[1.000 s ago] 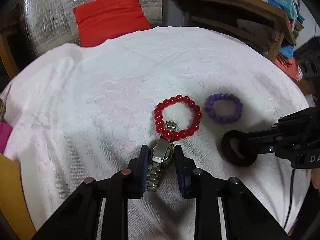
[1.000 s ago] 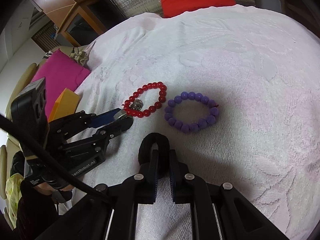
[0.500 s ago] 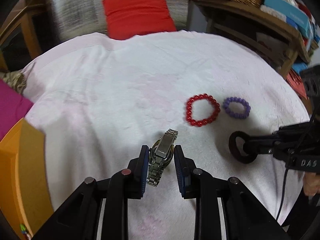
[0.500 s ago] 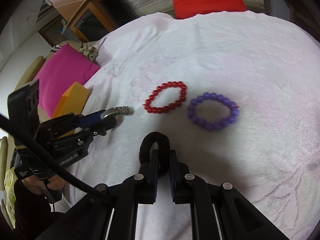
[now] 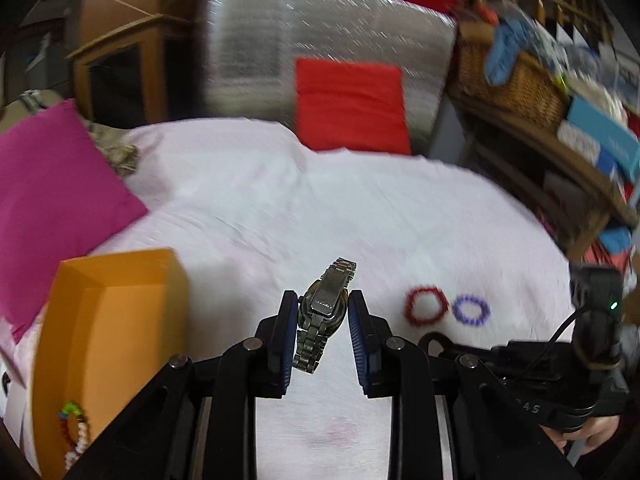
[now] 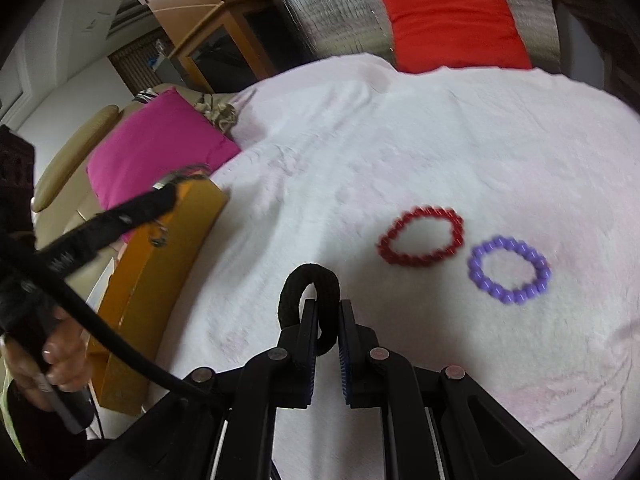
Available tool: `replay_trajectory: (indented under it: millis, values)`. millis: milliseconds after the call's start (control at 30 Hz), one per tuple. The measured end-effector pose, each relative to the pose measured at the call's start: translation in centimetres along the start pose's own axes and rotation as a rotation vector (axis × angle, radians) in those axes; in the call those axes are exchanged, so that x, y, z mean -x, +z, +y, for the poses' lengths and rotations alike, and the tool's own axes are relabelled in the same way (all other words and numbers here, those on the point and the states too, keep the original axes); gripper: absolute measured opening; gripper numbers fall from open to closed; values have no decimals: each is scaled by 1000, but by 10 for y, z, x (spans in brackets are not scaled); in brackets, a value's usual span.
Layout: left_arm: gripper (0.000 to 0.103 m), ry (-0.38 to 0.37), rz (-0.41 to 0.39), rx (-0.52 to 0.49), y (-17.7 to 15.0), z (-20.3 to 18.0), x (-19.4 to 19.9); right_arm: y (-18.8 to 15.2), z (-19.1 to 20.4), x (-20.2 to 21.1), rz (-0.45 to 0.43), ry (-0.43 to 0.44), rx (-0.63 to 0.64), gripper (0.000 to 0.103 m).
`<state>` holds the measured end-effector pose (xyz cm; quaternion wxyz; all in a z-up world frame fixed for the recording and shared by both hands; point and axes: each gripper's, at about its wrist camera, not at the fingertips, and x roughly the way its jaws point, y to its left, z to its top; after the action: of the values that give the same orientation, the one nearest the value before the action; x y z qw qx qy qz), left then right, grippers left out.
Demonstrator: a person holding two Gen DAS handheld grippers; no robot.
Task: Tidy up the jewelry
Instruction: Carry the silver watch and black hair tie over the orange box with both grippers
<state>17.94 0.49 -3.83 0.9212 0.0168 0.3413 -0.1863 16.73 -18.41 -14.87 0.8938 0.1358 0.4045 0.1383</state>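
Left gripper [image 5: 323, 312] clamped on silver watch [image 5: 322, 312] by its case, strap ends sticking out above and below the blue pads, held in the air above the white towel [image 5: 280, 208] just right of the orange box [image 5: 116, 312], which has a beaded bracelet [image 5: 74, 434] inside. Right gripper [image 6: 328, 322] pinched shut on black hair tie [image 6: 310, 288], loop standing up past the fingertips. Red bead bracelet [image 6: 421, 242] and purple bead bracelet [image 6: 509, 270] flat on the towel, side by side, not touching, clear of both grippers.
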Motion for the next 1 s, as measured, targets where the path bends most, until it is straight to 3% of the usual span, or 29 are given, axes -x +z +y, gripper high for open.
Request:
replay_trajectory:
  millis: [200,367,667,833,1000]
  values:
    - [27,80,-53,78,2,56,40,34,45,-7,-4,42,32,11]
    - [27,173,-24,166,-11,118,49,70,112,-23,-6,83,141,11]
    - [27,277,92,287,-35,190,25,91,212,-89,77,128,271,11]
    - [27,352,192,341,-51,218,4,86,235,-139,142,110,292,11]
    - [27,359,245,382,-56,230,-15,81,242,-170,176,72,313,11]
